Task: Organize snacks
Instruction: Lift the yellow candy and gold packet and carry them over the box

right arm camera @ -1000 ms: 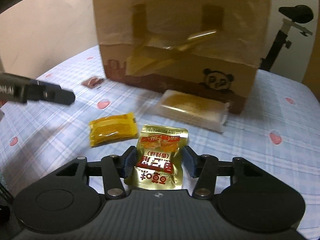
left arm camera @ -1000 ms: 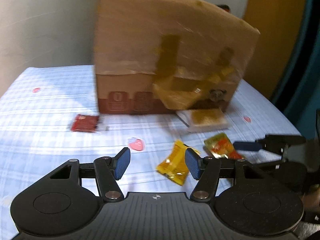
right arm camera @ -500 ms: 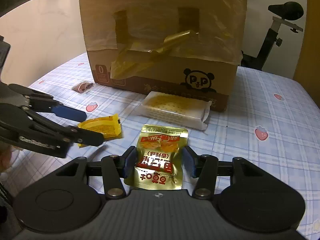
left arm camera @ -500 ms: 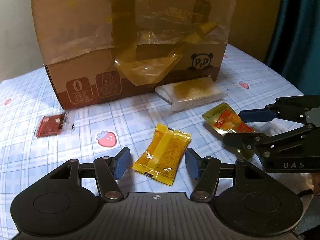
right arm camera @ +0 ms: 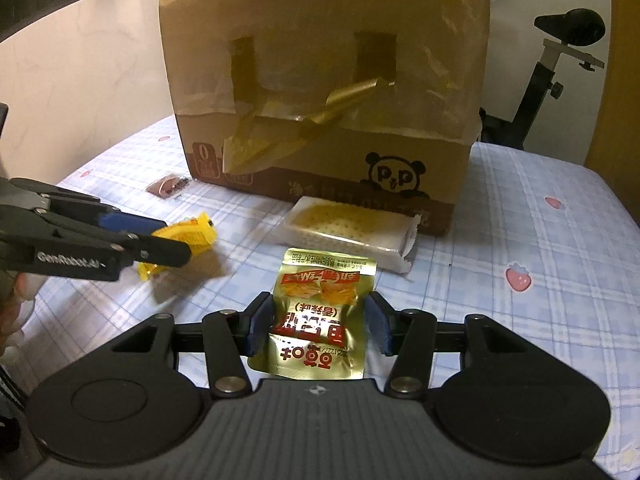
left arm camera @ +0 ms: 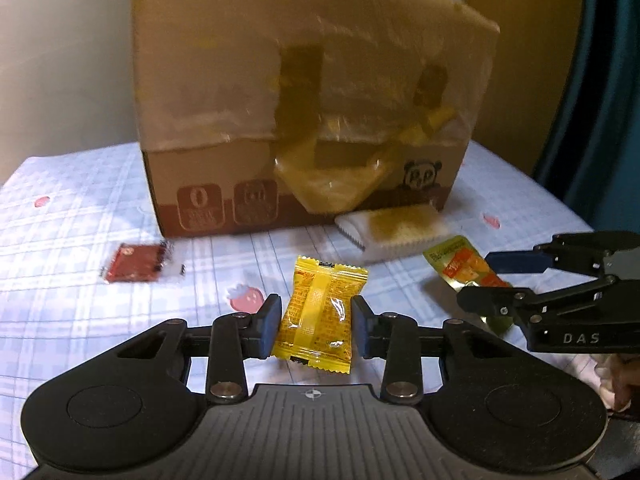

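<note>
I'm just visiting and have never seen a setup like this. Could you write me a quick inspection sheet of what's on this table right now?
Surface: blue checked tablecloth with strawberry prints, lying flat.
Job's things: yellow crinkly snack packet; gold foil snack pouch with red print; white pack of crackers against the tall brown cardboard box with a panda logo; small red sachet to the left of the box.
Clutter: nothing seen.
Grippers: left gripper closing on the yellow packet, pads at its sides; right gripper clamped on the gold pouch.
Cables: nothing seen.
Surroundings: pale wall; black exercise-bike saddle behind the table.
</note>
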Demonstrator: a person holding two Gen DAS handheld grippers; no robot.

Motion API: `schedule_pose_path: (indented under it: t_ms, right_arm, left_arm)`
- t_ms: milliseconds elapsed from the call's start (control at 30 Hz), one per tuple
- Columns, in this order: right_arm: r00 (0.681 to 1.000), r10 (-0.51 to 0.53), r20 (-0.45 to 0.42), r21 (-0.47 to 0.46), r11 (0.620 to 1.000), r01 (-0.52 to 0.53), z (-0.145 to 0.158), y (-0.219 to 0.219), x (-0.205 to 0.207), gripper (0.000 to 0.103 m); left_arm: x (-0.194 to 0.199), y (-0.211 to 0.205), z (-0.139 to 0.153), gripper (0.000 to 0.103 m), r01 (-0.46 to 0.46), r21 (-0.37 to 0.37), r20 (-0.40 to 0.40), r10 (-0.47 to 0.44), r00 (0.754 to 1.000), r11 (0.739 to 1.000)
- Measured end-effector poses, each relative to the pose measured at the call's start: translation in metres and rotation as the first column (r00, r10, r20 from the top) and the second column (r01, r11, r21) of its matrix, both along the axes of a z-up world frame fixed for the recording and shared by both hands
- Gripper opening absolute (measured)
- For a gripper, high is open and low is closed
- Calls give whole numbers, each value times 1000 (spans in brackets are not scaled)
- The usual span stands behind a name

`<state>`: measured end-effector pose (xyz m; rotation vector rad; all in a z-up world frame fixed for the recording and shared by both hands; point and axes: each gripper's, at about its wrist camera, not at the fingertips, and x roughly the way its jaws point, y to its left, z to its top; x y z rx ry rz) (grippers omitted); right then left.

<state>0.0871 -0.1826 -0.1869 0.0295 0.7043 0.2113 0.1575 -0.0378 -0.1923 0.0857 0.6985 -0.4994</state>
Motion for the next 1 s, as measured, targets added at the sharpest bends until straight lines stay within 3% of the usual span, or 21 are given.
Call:
schedule_pose_path:
  t_ms: [533, 1000]
  right_arm:
    - [993, -10, 118, 23, 1000, 7, 46, -5, -6, 53]
    - [955, -18, 297, 45, 999, 5, 110, -16, -7, 53]
  left_arm:
    - [-14, 15, 61, 39, -57, -118, 127, 72, 989, 991]
    - [-18, 22, 124, 39, -60, -193, 265, 111, 958, 979]
